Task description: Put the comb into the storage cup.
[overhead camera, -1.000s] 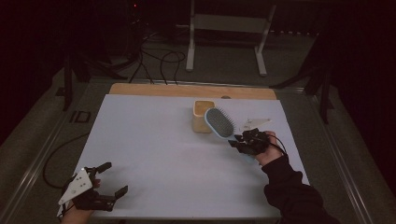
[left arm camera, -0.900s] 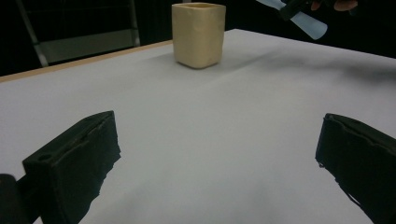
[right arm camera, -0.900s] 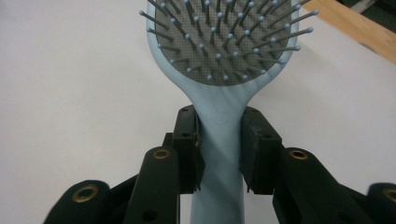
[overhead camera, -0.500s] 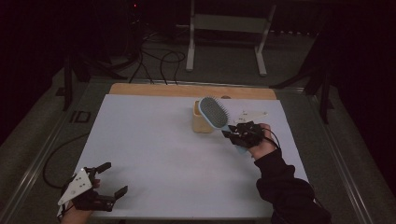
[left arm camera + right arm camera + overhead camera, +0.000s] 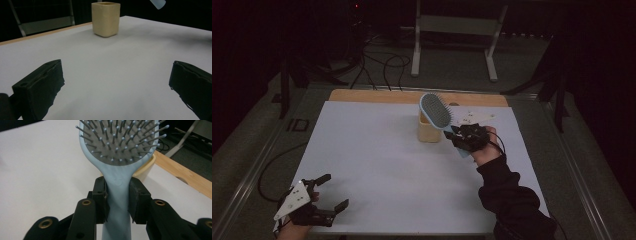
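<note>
White table (image 5: 377, 160), pale-blue bristled hairbrush (image 5: 120, 147)

Light: dim, surroundings nearly black.
Table (image 5: 377, 165): white top, wooden strip (image 5: 377, 96) along far edge.
Floor (image 5: 452, 60): grey, loose black cables (image 5: 382, 65) trailing.
Furniture: pale metal stand (image 5: 454, 30) beyond table.

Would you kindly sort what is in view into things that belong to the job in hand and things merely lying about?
In the job:
hairbrush, clamped by the right gripper
beige cup

Lying about:
pale flat pieces behind the hand
idle left gripper, open
</note>
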Motion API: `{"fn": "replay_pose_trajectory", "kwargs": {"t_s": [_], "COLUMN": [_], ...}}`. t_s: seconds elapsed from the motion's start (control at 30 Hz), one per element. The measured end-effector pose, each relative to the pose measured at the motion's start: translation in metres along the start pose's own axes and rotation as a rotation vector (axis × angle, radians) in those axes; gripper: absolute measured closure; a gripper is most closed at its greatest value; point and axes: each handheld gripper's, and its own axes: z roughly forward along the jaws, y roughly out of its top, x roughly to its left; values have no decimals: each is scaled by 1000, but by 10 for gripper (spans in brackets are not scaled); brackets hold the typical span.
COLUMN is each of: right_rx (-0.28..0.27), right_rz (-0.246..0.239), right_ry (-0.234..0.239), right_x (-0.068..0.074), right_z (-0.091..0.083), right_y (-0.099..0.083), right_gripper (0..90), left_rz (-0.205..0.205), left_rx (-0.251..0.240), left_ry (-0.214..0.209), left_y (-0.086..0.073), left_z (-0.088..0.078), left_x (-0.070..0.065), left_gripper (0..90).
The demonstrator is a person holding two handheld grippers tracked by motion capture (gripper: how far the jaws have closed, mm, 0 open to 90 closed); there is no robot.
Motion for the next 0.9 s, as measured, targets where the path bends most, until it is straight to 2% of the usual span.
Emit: {"fn": "replay_pose_trajectory", "kwargs": {"t_s": [0.23,0.37,0.9], "right_rx": [-40,-43,-115], "right_rz": [23,6,49], "right_ry": [-39,-44,-66], "right_x": [-1,0,-6], "right_z": [2,5,16], "right_y": [11,18,43], "right_gripper": [701,701,701], "left_rz": [0,-2,-2], "left_rx": [0,-1,-3], "left_ry": [-1,-2,-2], "left_y": [0,0,0], "left_z": [0,0,0], "left_x": [0,0,0], "left_gripper": [0,0,0]}}
